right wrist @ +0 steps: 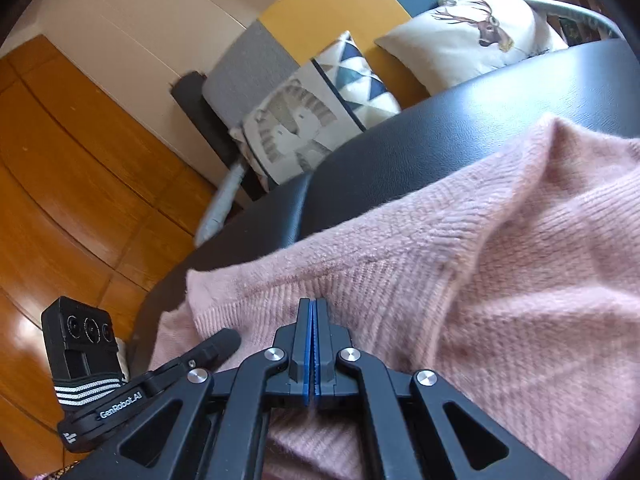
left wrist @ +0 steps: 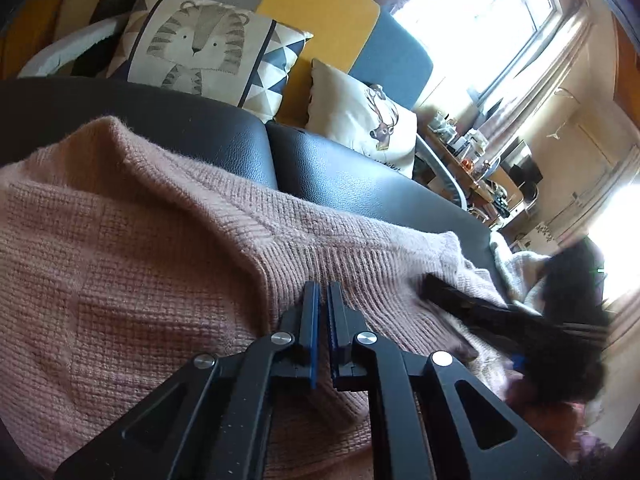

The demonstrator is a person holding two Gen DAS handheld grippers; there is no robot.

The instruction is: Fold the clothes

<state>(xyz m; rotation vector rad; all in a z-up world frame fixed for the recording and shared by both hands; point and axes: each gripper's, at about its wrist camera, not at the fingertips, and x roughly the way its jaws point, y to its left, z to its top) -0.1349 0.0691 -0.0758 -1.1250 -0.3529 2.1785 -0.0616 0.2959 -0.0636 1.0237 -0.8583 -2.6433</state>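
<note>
Pink sweater point(left wrist: 160, 248) rumpled on black sofa point(left wrist: 328, 168), ribbed hem bunched, not yet a neat fold. Left tool point(left wrist: 324, 292) nearly closed over hem; right tool point(right wrist: 313, 308) pinching hem. Smoothing and folding left.

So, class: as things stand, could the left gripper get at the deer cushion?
Probably yes, but not directly. The left gripper sits low over the pink sweater, its fingers nearly shut, and the deer cushion lies beyond the black seat. Nothing blocks that path, though it would have to open first.
</note>
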